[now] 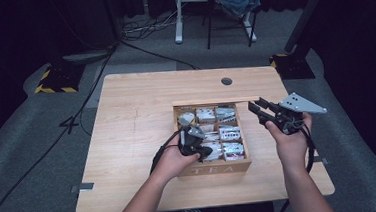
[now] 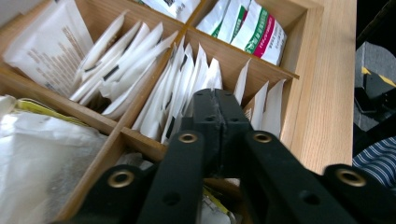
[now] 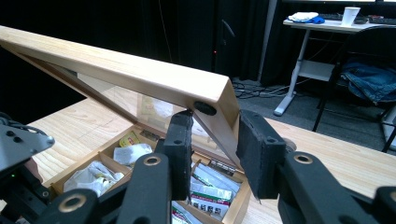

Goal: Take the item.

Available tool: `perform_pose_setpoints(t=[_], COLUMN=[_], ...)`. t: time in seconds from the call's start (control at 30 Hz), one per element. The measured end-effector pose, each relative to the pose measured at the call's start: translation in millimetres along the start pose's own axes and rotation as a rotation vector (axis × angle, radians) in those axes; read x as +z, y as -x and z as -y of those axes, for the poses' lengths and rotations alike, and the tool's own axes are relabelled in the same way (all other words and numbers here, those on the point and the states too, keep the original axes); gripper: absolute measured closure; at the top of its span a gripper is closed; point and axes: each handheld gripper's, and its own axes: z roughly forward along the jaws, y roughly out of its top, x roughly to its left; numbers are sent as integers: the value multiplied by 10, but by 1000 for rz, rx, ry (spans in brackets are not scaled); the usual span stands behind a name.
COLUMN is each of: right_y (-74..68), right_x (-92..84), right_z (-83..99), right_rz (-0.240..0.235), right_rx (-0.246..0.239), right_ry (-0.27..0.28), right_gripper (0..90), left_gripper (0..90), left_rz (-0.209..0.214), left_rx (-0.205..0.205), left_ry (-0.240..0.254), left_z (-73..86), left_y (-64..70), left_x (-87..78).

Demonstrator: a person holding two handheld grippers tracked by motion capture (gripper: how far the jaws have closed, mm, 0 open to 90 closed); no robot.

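Lid (image 3: 140, 74) of the tea box (image 1: 215, 168) on the surface (image 1: 128, 140) stands raised, its corner clamped in the right claw (image 3: 212, 140). Left claw (image 2: 215, 105), closed and empty, dips among the sachets (image 2: 182, 88); picking one next likely means opening first.

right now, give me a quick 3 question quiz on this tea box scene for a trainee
1. True or false: the left gripper has its jaws wide open above the sachets in the tea box.
2. What is between the jaws of the right gripper? A) a sachet B) the corner of the raised lid C) a cup
3. What word is printed on the tea box's front wall in the high view?

Key: 1 false, the jaws are shut together. 2 B. 3 TEA.
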Motion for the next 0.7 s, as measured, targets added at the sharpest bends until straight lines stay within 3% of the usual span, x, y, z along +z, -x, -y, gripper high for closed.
perform_pose_setpoints(t=[0.17,0.53,0.7], right_y=[3,1,1], right_x=[-1,0,0], right_z=[1,1,1], right_rz=[-2,1,1], right_rx=[-1,-1,-2], right_ry=[0,0,0], right_gripper=[657,657,657], left_gripper=[900,900,900], left_rz=[3,-21,-31], left_rx=[-7,25,25], left_ry=[3,183,223], left_z=[-2,-35,-47], left_y=[5,55,65], left_x=[-31,-320,-417])
